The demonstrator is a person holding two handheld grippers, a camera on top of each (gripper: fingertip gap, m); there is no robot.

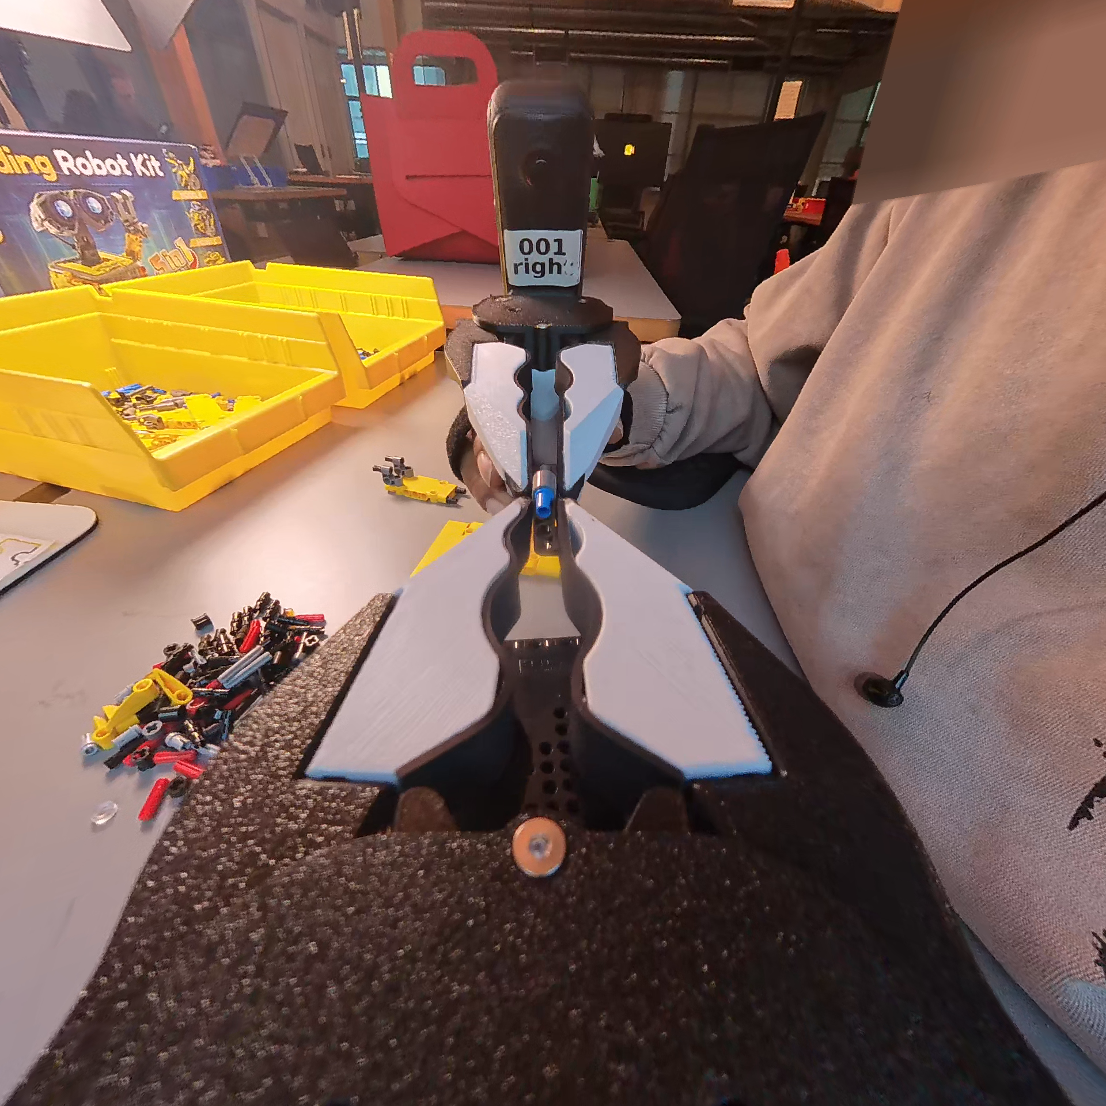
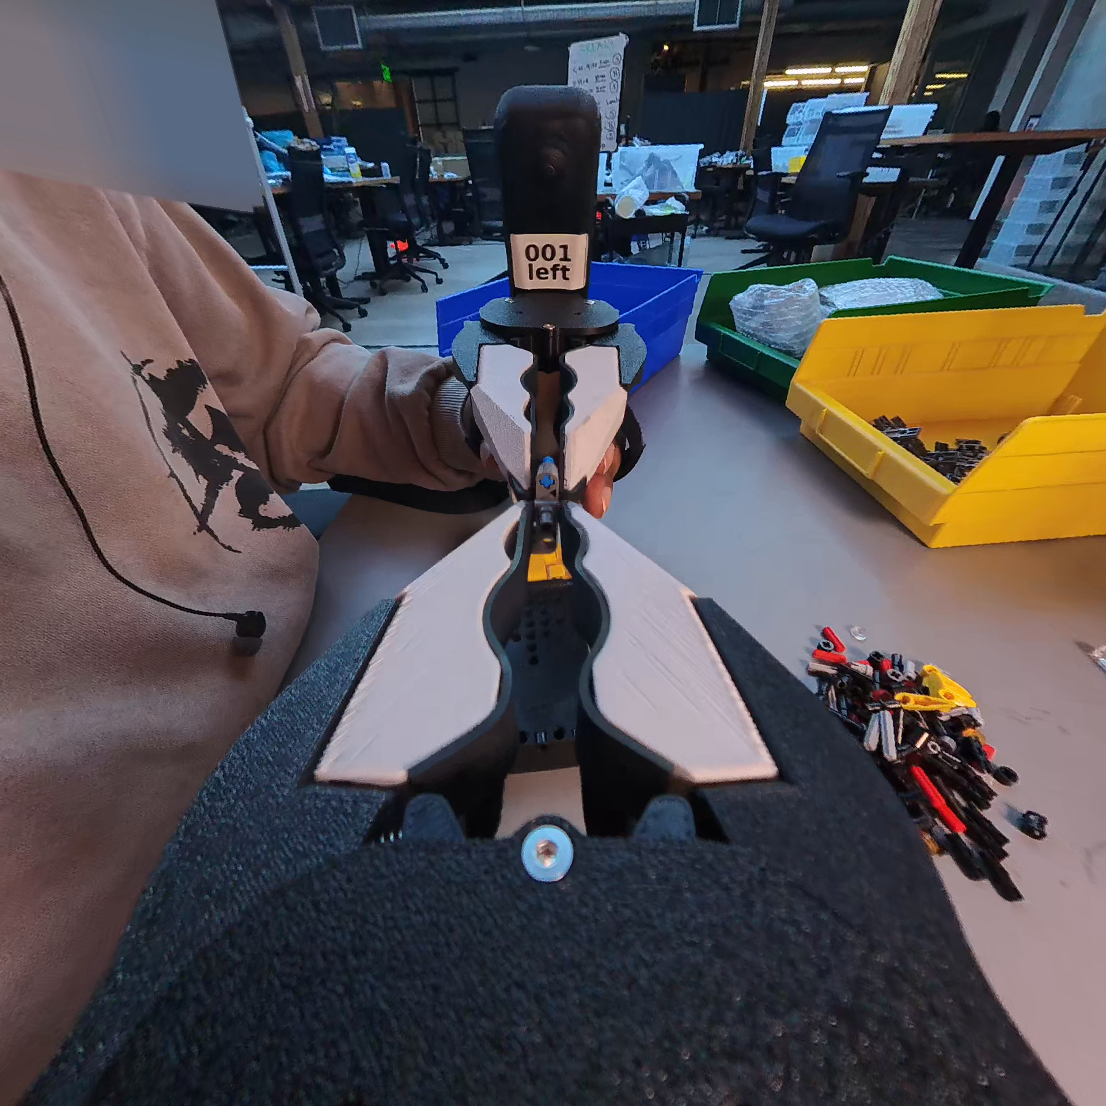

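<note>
Where the left wrist view looks along its own fingers, the left hand-held gripper (image 1: 541,538) is clamped on a small yellow-and-black brick assembly (image 1: 541,559), held above the grey bench (image 1: 299,556). Tip to tip with it, the right hand-held gripper (image 1: 541,479) is clamped on a short grey connector with a blue pin (image 1: 543,492), and the pin end is touching or almost touching the assembly (I cannot tell which).

I judge these parts to be light, stiff and smooth plastic, so they can twist or slip between the tips. The best hold seems to be on the flat sides of the assembly and across the grey barrel, not on the blue pin.

On the bench beside the left gripper lies a pile of loose pins (image 1: 203,688), black, red and grey. Farther off stands another small yellow sub-assembly (image 1: 419,479), then the yellow bins (image 1: 179,383) with more pieces, a printed kit box (image 1: 102,209) and a red carrier (image 1: 437,149).
</note>
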